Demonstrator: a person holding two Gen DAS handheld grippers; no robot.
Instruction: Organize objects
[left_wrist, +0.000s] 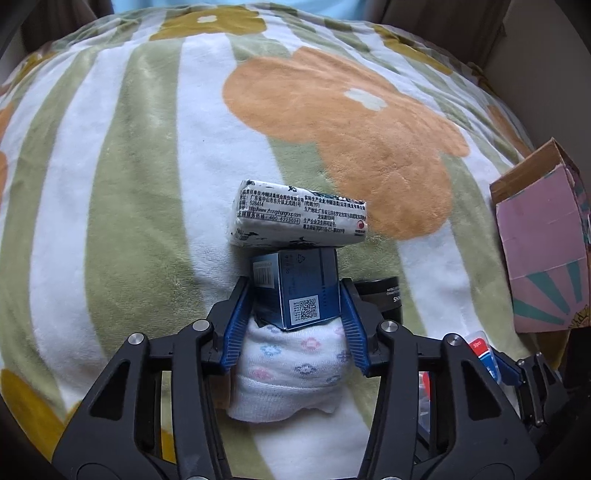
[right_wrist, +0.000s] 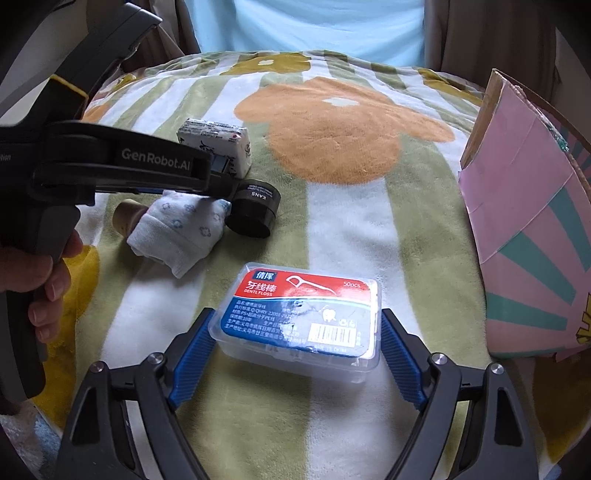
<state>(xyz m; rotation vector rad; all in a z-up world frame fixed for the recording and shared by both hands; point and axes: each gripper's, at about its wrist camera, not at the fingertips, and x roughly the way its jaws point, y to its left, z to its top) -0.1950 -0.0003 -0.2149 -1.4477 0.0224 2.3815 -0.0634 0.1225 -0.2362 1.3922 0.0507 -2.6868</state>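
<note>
My left gripper (left_wrist: 295, 291) is shut on a small dark blue box (left_wrist: 299, 286), held just above a white patterned sock (left_wrist: 291, 369). A white tissue pack (left_wrist: 299, 214) lies just beyond the box. A black KANS jar (left_wrist: 380, 295) lies to the right of the fingers. My right gripper (right_wrist: 295, 328) is shut on a clear dental floss box with a red and blue label (right_wrist: 299, 314), held over the blanket. In the right wrist view the left gripper (right_wrist: 218, 181) sits over the sock (right_wrist: 181, 229), jar (right_wrist: 255, 210) and tissue pack (right_wrist: 218, 144).
Everything rests on a striped flower-print blanket (left_wrist: 147, 166). A pink and teal cardboard box (right_wrist: 528, 236) stands open at the right edge, also in the left wrist view (left_wrist: 543, 251). A cork-like cylinder (right_wrist: 127, 218) lies left of the sock.
</note>
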